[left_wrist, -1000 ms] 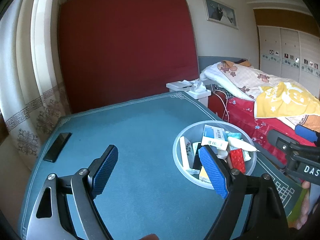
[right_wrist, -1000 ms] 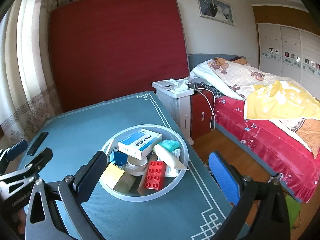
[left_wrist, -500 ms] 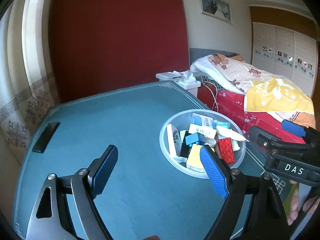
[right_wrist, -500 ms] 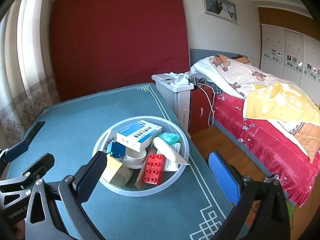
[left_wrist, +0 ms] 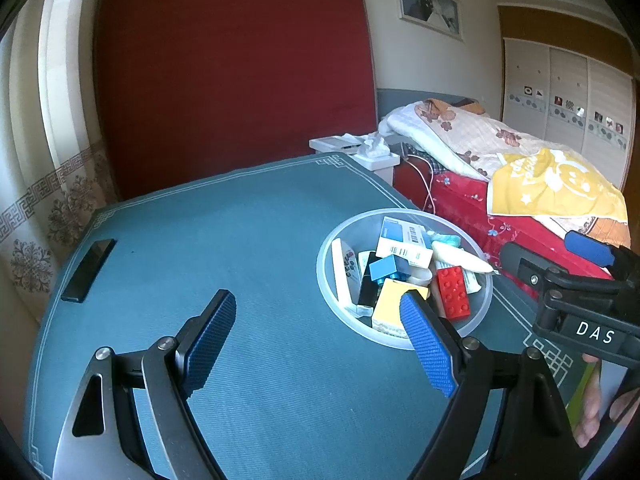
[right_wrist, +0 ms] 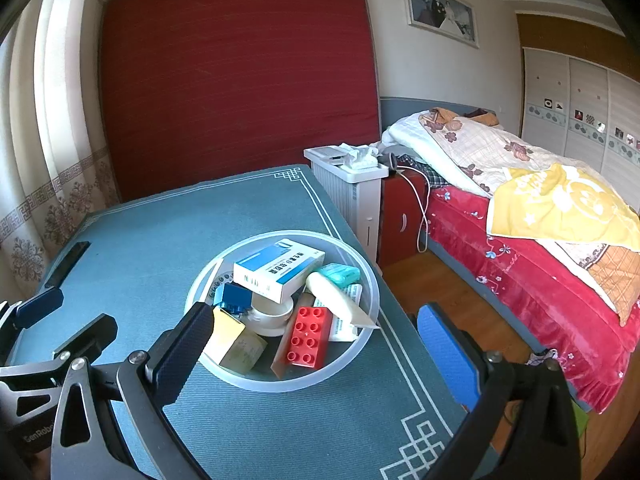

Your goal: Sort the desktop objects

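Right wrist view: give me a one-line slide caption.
Open right gripper hovers over a clear bowl holding a red brick, medicine box and other clutter on a teal table.

Counted: one clear bowl [right_wrist: 372,280]; one medicine box [right_wrist: 278,270]; one red brick [right_wrist: 306,336]; one blue cube [right_wrist: 232,296]; one yellow box [right_wrist: 234,342]; one black phone [left_wrist: 89,269].

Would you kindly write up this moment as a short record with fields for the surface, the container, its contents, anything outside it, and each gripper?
surface: table under a teal cloth
container: clear round bowl near the table's right edge
contents: blue-and-white box on top, red brick, yellow box, blue block, white tube
outside bowl: black slab at the table's left edge
left gripper: open, empty
right gripper: open, empty, before the bowl
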Demonstrator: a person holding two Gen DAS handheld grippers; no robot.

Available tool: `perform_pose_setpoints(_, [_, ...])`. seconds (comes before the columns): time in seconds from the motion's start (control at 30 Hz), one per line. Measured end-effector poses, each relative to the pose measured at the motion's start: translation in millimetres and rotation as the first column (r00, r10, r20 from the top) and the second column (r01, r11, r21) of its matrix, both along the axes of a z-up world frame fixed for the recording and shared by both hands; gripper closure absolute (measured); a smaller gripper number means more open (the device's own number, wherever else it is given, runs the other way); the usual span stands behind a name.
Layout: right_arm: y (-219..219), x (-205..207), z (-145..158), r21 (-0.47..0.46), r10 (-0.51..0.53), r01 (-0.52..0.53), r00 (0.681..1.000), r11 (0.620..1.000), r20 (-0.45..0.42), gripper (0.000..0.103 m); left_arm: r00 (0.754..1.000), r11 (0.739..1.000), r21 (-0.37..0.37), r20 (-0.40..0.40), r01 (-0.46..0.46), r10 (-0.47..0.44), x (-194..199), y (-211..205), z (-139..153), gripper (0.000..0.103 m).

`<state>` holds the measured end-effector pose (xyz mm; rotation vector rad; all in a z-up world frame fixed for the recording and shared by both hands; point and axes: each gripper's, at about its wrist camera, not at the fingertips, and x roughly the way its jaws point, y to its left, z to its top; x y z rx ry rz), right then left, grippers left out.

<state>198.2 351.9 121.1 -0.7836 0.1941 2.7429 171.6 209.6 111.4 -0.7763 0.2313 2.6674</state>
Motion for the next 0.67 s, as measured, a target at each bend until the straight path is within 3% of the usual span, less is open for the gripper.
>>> perform_pose_setpoints(0.67, [-5.4,-1.3,-3.7,0.002,0.021,-0.021,1.0,1.0,0.008,0.001,1.0,1.0,-0.006,-0.011,0.007,-0.007,1.5,-5.8,1.9,0.016])
